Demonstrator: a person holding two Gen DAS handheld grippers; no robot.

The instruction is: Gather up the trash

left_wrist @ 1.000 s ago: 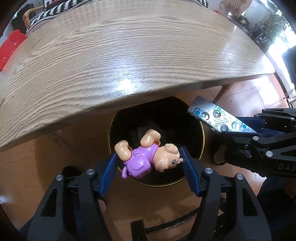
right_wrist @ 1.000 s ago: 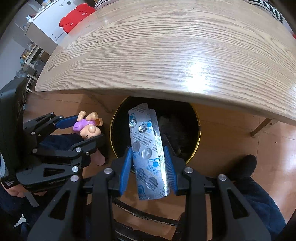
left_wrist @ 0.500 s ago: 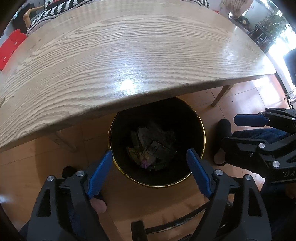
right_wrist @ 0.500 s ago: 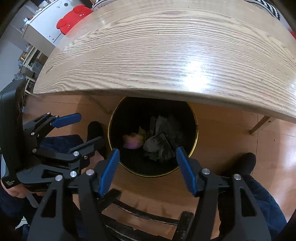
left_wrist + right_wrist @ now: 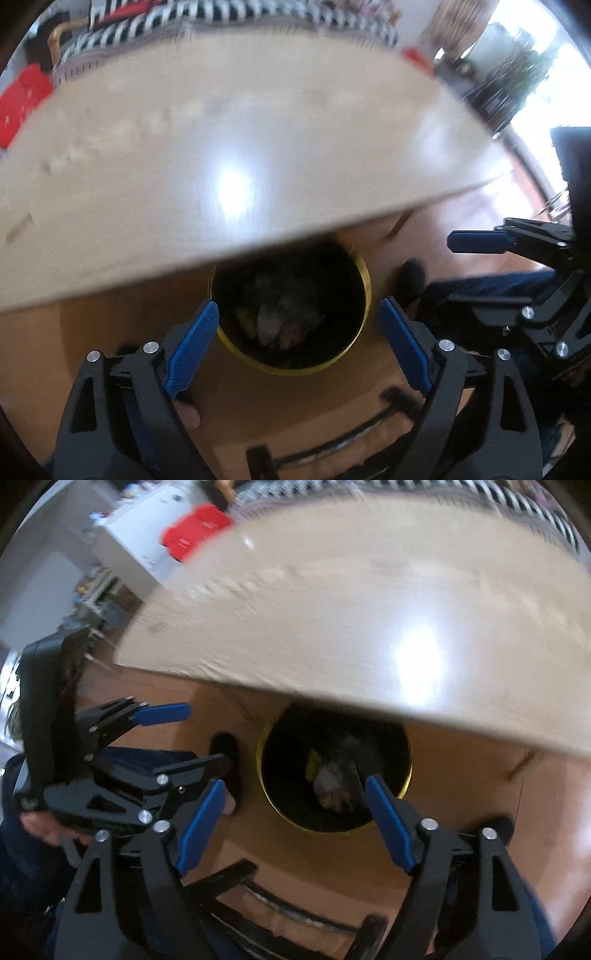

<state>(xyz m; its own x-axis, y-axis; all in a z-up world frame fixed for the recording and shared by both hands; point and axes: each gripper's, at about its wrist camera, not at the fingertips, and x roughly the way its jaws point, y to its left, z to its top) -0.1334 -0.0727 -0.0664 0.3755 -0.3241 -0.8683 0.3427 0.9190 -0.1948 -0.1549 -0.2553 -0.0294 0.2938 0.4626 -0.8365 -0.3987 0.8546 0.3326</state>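
Black frames, silver screws, blue fingers (image 5: pixel 192 347); seemingly dark-blue trousers.

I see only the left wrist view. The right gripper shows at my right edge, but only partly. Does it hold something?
Observer: No. In the right wrist view the right gripper is open. Its jaws have just been opening, and nothing is between them. Beyond them you look into the bin.
Operator: My left gripper is also open and empty. What is behind it? My camera looks only forward.
Observer: A hand holds the left gripper by its black body, at the left edge of the right wrist view. Its jaws have just been opening too.
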